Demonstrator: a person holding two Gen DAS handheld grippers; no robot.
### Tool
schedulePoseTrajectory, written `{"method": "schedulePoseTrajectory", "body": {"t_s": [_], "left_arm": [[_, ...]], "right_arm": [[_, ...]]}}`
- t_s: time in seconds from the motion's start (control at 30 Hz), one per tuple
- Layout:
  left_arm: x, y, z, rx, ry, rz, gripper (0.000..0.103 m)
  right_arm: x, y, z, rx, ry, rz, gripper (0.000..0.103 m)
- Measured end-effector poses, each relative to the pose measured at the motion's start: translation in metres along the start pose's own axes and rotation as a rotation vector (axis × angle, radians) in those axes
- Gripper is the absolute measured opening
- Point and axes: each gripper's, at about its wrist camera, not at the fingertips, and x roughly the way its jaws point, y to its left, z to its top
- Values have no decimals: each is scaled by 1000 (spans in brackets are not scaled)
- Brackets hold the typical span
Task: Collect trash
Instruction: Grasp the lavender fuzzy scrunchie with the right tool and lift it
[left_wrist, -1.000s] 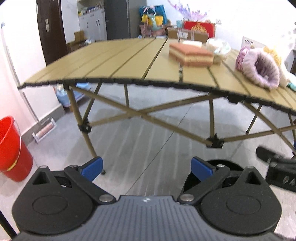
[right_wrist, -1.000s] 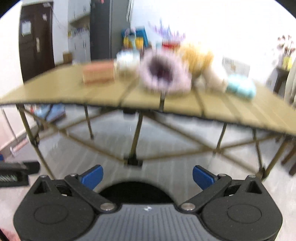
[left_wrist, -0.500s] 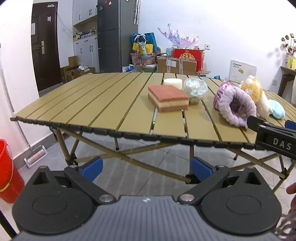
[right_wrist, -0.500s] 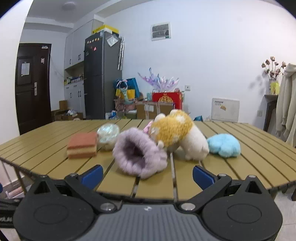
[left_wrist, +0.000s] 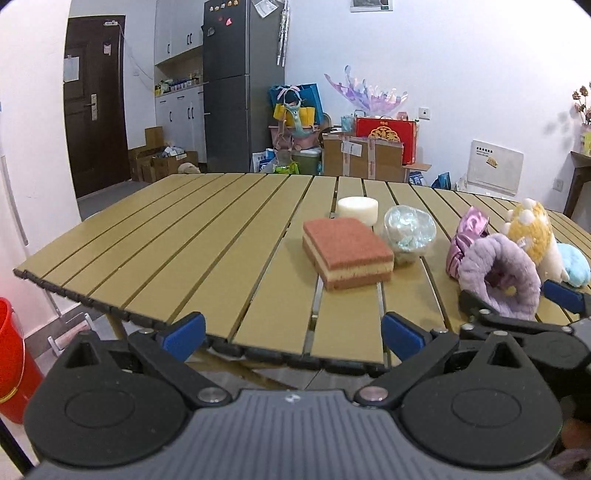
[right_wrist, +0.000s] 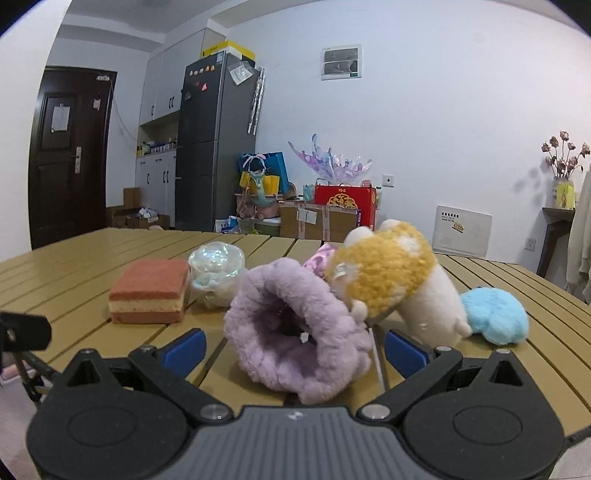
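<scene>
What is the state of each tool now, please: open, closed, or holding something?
Left tool: open, holding nothing, in front of the table edge.
Right tool: open, holding nothing; the purple fluffy item lies between its fingers, not gripped.

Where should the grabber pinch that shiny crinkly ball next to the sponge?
Pinch the crinkly ball across its middle, one of the fingers on each side, coming in from the table's near edge a little to its right. It looks soft and crumpled, so it should squash and hold. The sponge sits close on its left; the right side is clear.
</scene>
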Motion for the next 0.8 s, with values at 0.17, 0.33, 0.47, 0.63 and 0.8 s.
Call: {"method": "schedulePoseTrajectory", "body": {"t_s": [0.17, 0.33, 0.47, 0.63, 0.8], "left_arm": [[15, 2, 6, 4, 14, -15, 103], [25, 4, 7, 4, 24, -14, 103], [26, 10, 4, -10, 35, -7, 103], [25, 16, 3, -28, 43, -5, 103], [25, 14, 4, -27, 40, -8, 103]], "right_arm": [[20, 9, 0, -3, 17, -24, 97], [34, 13, -2, 4, 43, -53, 72], [36, 14, -1, 14, 35, -59, 53], [31, 15, 2, 33, 13, -30, 31], [23, 13, 4, 51, 2, 4, 25]]}}
